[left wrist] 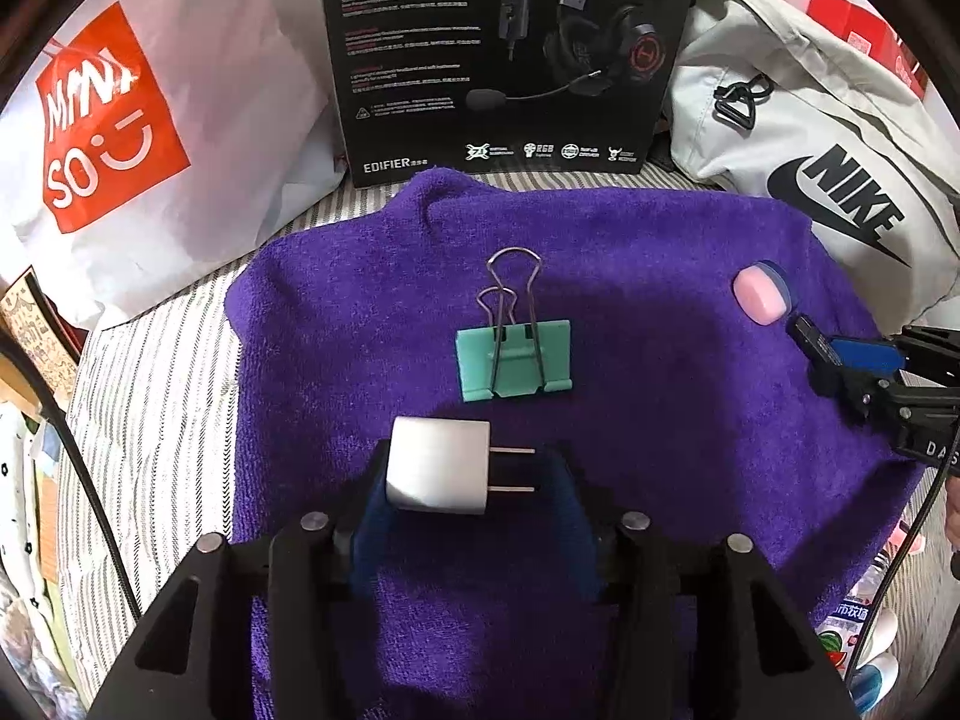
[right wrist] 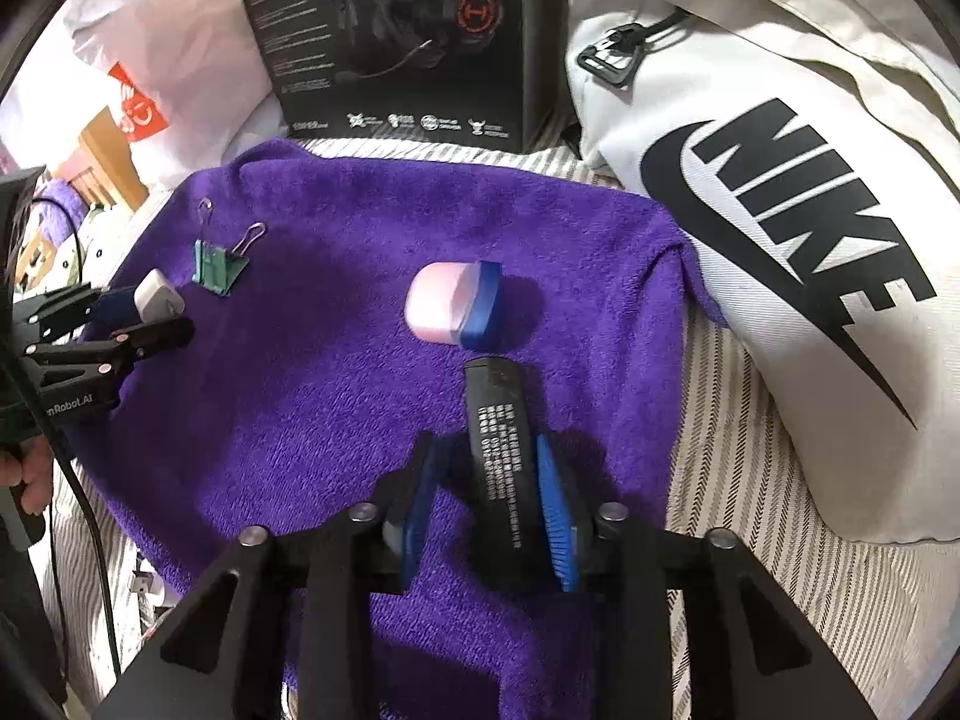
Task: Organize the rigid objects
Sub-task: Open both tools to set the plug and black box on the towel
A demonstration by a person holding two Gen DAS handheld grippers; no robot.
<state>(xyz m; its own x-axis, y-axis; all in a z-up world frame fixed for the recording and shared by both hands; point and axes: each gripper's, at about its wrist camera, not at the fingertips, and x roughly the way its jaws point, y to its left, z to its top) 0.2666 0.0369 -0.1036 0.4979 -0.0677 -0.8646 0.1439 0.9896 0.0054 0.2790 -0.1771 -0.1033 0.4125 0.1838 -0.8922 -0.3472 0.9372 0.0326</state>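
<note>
A white plug adapter sits between the pads of my left gripper, its prongs pointing at the right finger; the jaws look shut on it. From the right wrist view the same plug shows at the left gripper's tips. My right gripper stands open around a black stick with white print, which leans on the right blue pad with towel showing on its left. A pink and blue case lies just beyond it. A teal binder clip lies mid-towel.
Everything rests on a purple towel over a striped sheet. A black headset box stands at the back, a white shopping bag back left and a white sports bag at the right. A hand holds the left gripper.
</note>
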